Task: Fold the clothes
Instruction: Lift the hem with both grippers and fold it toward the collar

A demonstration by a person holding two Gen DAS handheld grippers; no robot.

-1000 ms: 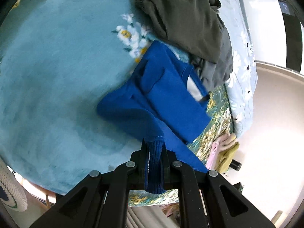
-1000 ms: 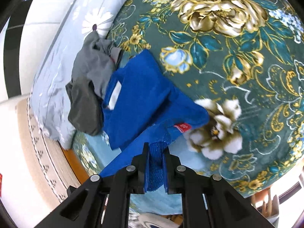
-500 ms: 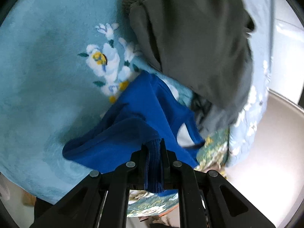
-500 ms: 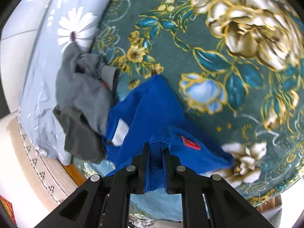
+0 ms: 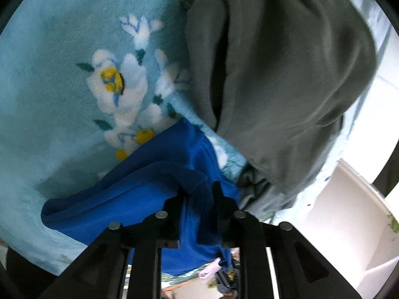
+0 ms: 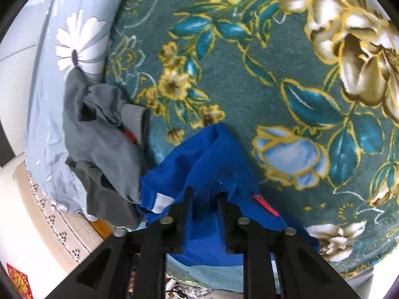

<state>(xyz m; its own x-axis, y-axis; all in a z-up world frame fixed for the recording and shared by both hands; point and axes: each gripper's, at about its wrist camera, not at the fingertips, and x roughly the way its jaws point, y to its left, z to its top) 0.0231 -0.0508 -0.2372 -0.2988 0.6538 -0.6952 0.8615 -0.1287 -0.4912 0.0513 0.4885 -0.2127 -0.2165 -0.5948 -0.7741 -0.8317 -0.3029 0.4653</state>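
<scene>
In the left view, your left gripper (image 5: pixel 197 194) is opening, the blue garment (image 5: pixel 139 186) loose between its jaws, laid on the light blanket (image 5: pixel 49 79) to set the fold; grey clothes (image 5: pixel 274 74) lie ahead-right. In the right view, your right gripper (image 6: pixel 205 199) is opening likewise; the blue cloth sits between, on the flowered blanket (image 6: pixel 274 62).

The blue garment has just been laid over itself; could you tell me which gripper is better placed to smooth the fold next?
Probably the left gripper: as its jaws open, the blue garment's bunched fold lies just beside them.
</scene>
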